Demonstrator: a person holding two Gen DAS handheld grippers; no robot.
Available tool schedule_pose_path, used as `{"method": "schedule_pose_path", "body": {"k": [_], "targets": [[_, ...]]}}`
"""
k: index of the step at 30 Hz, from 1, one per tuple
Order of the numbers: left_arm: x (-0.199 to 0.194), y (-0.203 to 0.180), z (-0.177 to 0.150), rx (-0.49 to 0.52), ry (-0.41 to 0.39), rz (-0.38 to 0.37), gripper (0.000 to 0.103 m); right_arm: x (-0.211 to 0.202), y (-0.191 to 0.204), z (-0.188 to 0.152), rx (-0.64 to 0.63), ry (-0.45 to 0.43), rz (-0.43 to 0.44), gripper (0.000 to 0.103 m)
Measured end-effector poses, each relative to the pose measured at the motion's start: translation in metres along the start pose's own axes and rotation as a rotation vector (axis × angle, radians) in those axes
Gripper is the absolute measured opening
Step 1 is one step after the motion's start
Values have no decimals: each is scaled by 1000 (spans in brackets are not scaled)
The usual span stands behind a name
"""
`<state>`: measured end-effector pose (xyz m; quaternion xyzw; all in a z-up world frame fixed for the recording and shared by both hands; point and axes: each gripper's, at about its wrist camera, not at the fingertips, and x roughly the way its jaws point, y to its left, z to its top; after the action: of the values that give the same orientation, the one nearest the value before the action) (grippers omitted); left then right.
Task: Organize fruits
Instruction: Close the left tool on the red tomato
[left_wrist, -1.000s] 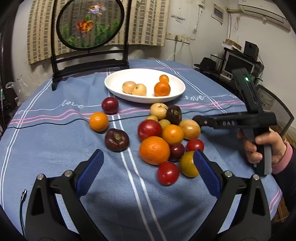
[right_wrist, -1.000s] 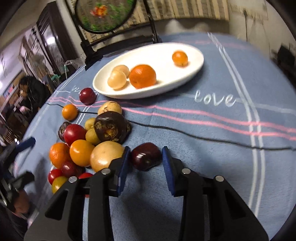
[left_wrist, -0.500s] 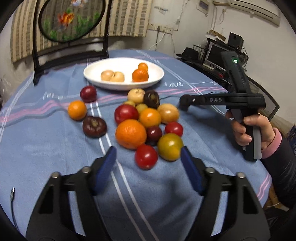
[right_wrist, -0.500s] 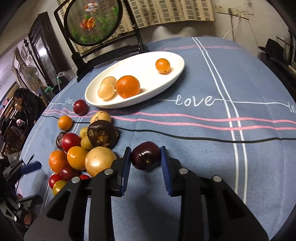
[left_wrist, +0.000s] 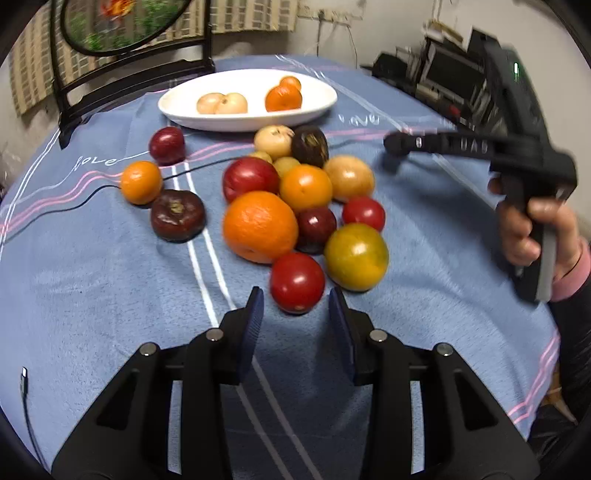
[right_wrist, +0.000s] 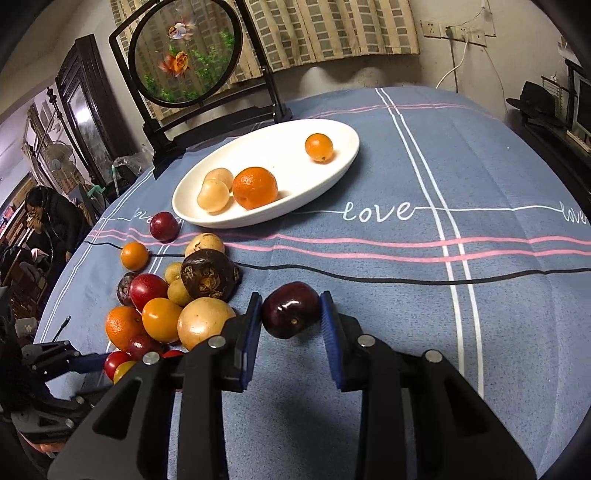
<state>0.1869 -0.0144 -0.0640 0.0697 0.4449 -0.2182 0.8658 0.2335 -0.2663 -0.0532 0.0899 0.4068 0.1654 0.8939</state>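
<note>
1. The plum (right_wrist: 291, 309) is dark maroon, glossy, with a small stem dimple facing the camera.
2. It sits between the blue pads of the right gripper (right_wrist: 291, 308), both pads pressing its sides: the jaws are nearly closed and clamped on it. It hangs over the blue cloth (right_wrist: 388, 288), just right of the fruit pile and nearer than the white plate (right_wrist: 343, 162).
3. The plate holds two pale fruits, a large orange (right_wrist: 255, 187) and a small orange.
4. The red tomato (left_wrist: 297, 282) is round, shiny, at the pile's near edge, touching the yellow-green fruit (left_wrist: 356, 256).
5. The left gripper (left_wrist: 295, 308) has its tips either side of the tomato's near end; gaps show on both sides, so it grips nothing.
6. Since a second ago, the left jaws have just been closing from wide apart to narrow, and the gripper has come down close to the tomato. The right gripper kept its hold on the plum and the plate now looks farther off.
</note>
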Motion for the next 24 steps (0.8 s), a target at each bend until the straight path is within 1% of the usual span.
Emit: {"method": "schedule_pose_path", "body": {"k": [2, 8, 17, 21, 24], "targets": [[1, -5, 1, 24, 2, 23, 38, 0, -1, 0, 7, 3, 5, 32], [7, -5, 6, 27, 4, 31, 39, 1, -3, -1, 25, 17, 20, 32], [4, -9, 9, 37, -16, 52, 39, -3, 9, -4, -14, 16, 34, 32], [5, -10, 10, 44, -14, 57, 31, -3, 11, -7, -21, 25, 33, 32], [4, -11, 9, 49, -16, 57, 30, -2, 13, -8, -27, 31, 33, 32]]}}
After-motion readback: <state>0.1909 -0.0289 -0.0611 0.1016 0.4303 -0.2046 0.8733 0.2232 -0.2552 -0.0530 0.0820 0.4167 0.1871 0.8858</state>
